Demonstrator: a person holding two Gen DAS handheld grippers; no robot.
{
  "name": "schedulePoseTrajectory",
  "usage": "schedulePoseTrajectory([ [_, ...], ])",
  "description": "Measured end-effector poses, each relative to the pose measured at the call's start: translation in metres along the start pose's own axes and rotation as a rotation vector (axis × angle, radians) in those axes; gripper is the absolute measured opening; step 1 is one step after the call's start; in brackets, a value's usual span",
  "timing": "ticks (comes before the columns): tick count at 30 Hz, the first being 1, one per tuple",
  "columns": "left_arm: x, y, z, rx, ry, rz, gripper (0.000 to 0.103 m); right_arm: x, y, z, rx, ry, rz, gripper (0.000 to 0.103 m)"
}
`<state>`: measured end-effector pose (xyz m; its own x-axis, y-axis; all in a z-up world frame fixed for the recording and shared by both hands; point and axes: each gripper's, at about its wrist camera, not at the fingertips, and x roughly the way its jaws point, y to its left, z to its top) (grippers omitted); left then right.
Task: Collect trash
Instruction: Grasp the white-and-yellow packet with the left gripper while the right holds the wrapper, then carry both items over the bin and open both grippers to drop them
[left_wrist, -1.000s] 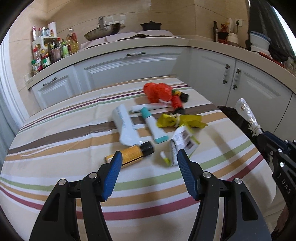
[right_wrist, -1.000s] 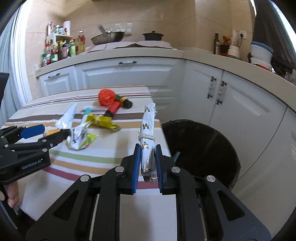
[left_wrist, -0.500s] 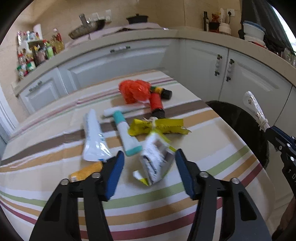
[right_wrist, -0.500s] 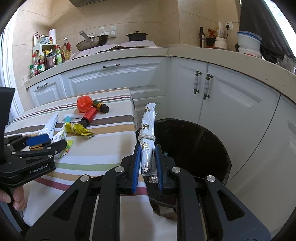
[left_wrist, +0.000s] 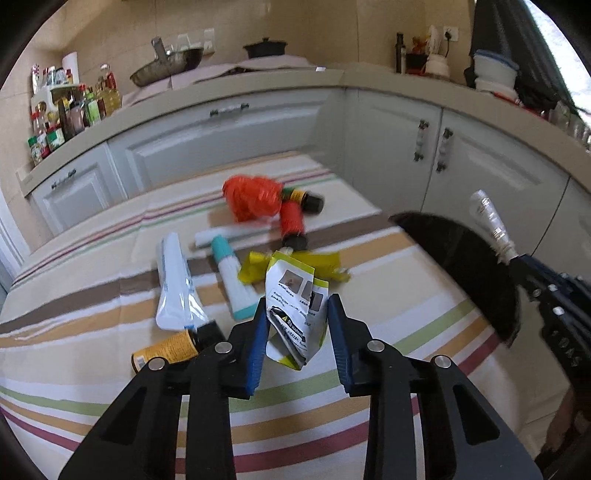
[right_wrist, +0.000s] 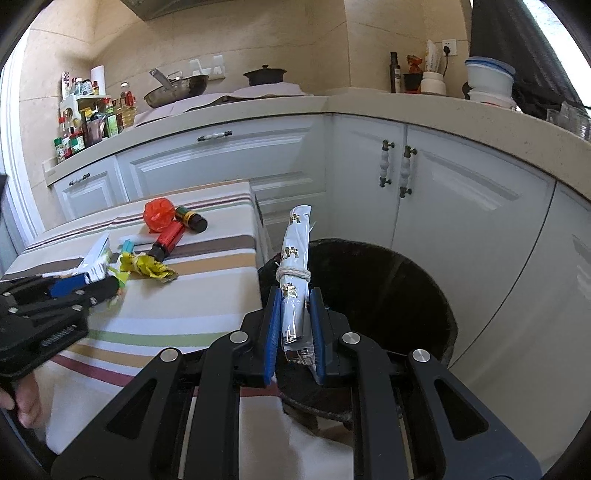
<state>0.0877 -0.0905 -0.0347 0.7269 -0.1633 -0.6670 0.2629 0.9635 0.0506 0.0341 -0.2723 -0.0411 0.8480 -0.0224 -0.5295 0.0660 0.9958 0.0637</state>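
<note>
A: so where are we at? left gripper (left_wrist: 297, 325) has its jaws closing around the crumpled white and yellow packet (left_wrist: 295, 306) on the striped tablecloth (left_wrist: 388, 302), can't say if the pads are touching it

B: yep, and our right gripper (right_wrist: 294, 325) is pinched tight on the rolled silver wrapper (right_wrist: 293, 273) tied with string, held upright over the black bin (right_wrist: 391, 295) beside the table

A: red bottle (left_wrist: 291, 221) and tubes sit further back

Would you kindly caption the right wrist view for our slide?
Right hand-held gripper holds a tied silver wrapper above the black bin beside the striped table.
</note>
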Motion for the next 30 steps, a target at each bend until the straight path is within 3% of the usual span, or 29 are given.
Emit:
schedulePoseTrajectory([
  [13,-0.015,-0.053,0.056,0.052,-0.184,-0.092,0.033,-0.008,-0.041,0.031,0.037,-0.082,-0.111,0.016],
  [20,0.006,-0.088,0.075,0.102,-0.188,-0.132,0.033,0.004,-0.064,0.044,0.061,-0.092,-0.159,0.016],
  [30,0.042,-0.114,0.086,0.142,-0.135,-0.124,0.034,0.032,-0.084,0.042,0.082,-0.058,-0.181,0.016],
])
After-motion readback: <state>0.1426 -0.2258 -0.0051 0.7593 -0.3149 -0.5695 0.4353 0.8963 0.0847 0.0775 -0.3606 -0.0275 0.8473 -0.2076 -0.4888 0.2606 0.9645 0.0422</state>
